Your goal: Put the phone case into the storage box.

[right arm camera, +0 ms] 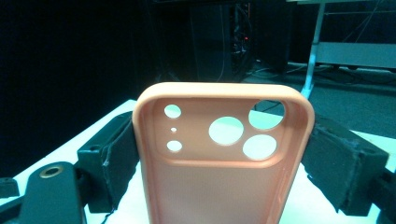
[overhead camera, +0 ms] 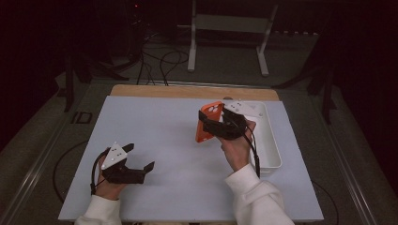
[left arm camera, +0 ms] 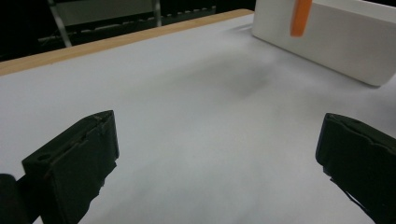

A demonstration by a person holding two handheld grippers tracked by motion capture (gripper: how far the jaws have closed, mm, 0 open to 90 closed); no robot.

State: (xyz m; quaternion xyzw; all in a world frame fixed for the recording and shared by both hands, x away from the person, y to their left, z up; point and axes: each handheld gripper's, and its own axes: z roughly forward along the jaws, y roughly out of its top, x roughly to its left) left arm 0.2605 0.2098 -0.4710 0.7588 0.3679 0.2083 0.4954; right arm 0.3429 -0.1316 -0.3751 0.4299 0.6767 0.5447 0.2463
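An orange phone case [overhead camera: 209, 121] with several round camera holes is held upright above the table, just left of the white bin [overhead camera: 274, 151]. My right gripper [overhead camera: 213, 123] is shut on it: in the right gripper view both pads press the long edges of the case [right arm camera: 223, 154]. My left gripper [overhead camera: 139, 157] hovers low over the front left of the white table top [overhead camera: 164, 122], jaws wide apart with nothing between them. In the left gripper view its two black fingers [left arm camera: 77, 163] frame bare table, and the case's edge [left arm camera: 300, 17] hangs in front of the bin [left arm camera: 336, 39].
The white rectangular bin stands at the table's right side. A wooden strip [overhead camera: 192, 91] runs along the far edge. Beyond the table are a white metal stand [overhead camera: 230, 28] and cables [overhead camera: 162, 61] on the dark floor.
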